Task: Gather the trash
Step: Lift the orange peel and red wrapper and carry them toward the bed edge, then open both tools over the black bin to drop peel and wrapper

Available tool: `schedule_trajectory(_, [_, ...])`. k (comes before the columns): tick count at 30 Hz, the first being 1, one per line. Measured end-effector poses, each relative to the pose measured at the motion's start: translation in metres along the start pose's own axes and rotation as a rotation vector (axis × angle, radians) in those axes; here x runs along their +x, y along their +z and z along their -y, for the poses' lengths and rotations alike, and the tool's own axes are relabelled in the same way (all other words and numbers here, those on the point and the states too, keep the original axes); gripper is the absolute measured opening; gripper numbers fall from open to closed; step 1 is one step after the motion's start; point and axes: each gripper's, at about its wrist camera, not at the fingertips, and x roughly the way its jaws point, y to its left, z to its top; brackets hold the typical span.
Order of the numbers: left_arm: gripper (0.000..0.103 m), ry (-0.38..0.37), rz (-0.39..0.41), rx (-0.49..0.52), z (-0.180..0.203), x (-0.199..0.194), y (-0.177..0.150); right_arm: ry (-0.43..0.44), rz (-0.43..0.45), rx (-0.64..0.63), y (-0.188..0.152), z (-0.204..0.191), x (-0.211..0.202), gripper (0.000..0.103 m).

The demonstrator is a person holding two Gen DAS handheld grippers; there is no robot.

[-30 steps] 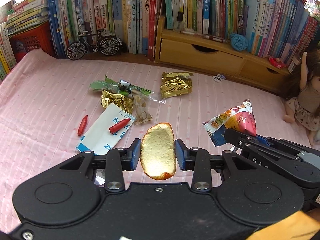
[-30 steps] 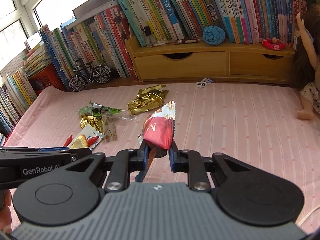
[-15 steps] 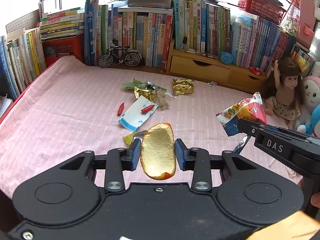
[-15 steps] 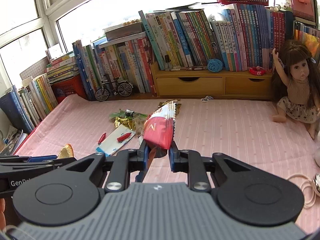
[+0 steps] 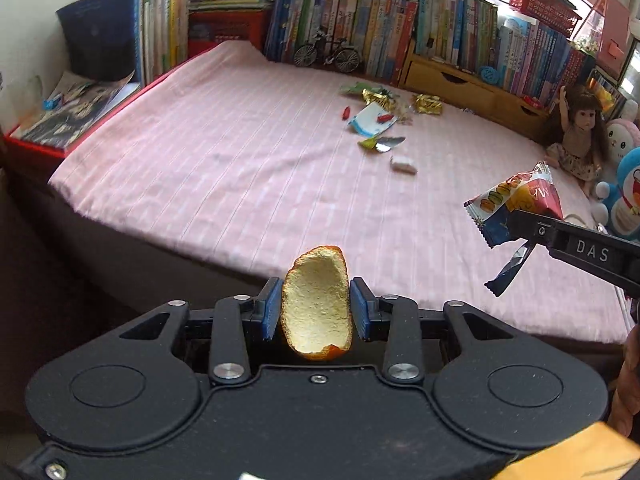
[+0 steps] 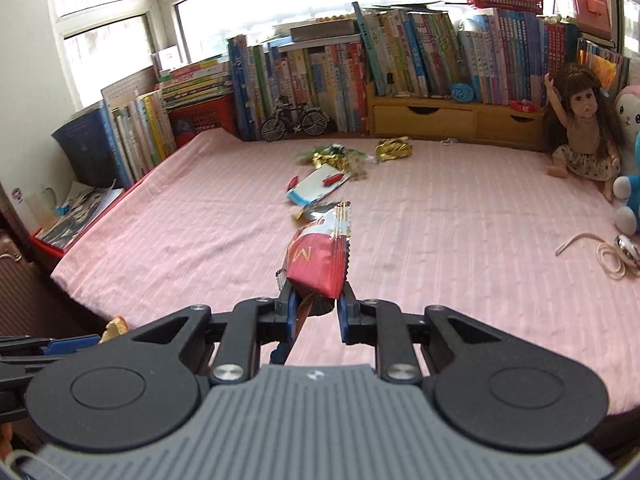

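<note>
1. Since the earlier frames, both grippers have been drawn back from the litter to the near edge of the pink striped bed (image 5: 240,168), so that the pile now lies well apart from them, and each load has been kept in its grip.
2. The curled piece of orange peel (image 5: 317,304), pale and pithy inside with an orange rind edge, is gripped between the blue-padded jaws of the left gripper (image 5: 316,310).
3. The crinkled red-and-white plastic snack wrapper (image 6: 320,260), with a serrated seal edge, is clamped at its lower end by the nearly closed jaws of the right gripper (image 6: 318,312).
4. The step in hand is judged to be the carrying of two collected pieces to a bin; no bin is visible in either view.
5. The next move would call for a receptacle to be found off the bed and for each piece to be released over it. The light wrapper may cling or flutter; the stiffer peel should drop cleanly.
6. Left on the bed are crumpled gold foil wrappers (image 6: 394,148), a flat white-and-blue packet (image 6: 316,186), small red pieces (image 6: 332,179) and a small white wad (image 5: 403,165).
</note>
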Motion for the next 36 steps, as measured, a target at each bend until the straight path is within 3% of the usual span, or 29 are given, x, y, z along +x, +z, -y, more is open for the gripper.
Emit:
schedule_trajectory(7, [0.034,0.039,-0.093,-0.076,-0.046,-0.002,-0.06,0.075,-0.12,-0.091,-0.06,-0.042,-0.008,0.025])
schedule_trajectory(13, [0.034,0.062,-0.133,-0.12,-0.064,0.023,-0.083,0.117,-0.184,-0.142,-0.091,-0.063,0.011,0.025])
schedule_trajectory(25, [0.035,0.084,-0.149,-0.126,-0.094,0.144,-0.134,0.173,-0.234,-0.23,-0.172,-0.076,0.1,0.025])
schedule_trajectory(27, [0.043,0.094,-0.151,-0.123,-0.096,0.16,-0.143,0.185,-0.237,-0.242,-0.187,-0.077,0.116,0.026])
schedule_trajectory(28, [0.048,0.098,-0.146,-0.124,-0.096,0.165,-0.148,0.187,-0.235,-0.248,-0.193,-0.078,0.122,0.03])
schedule_trajectory(29, [0.058,0.103,-0.139,-0.129,-0.097,0.169,-0.151,0.191,-0.23,-0.256,-0.198,-0.078,0.127,0.044])
schedule_trajectory(31, [0.068,0.106,-0.132,-0.149,-0.097,0.173,-0.156,0.194,-0.228,-0.273,-0.204,-0.08,0.133,0.053])
schedule_trajectory(36, [0.07,0.097,-0.151,-0.222,-0.1,0.151,-0.145,0.194,-0.221,-0.285,-0.19,-0.083,0.125,0.068])
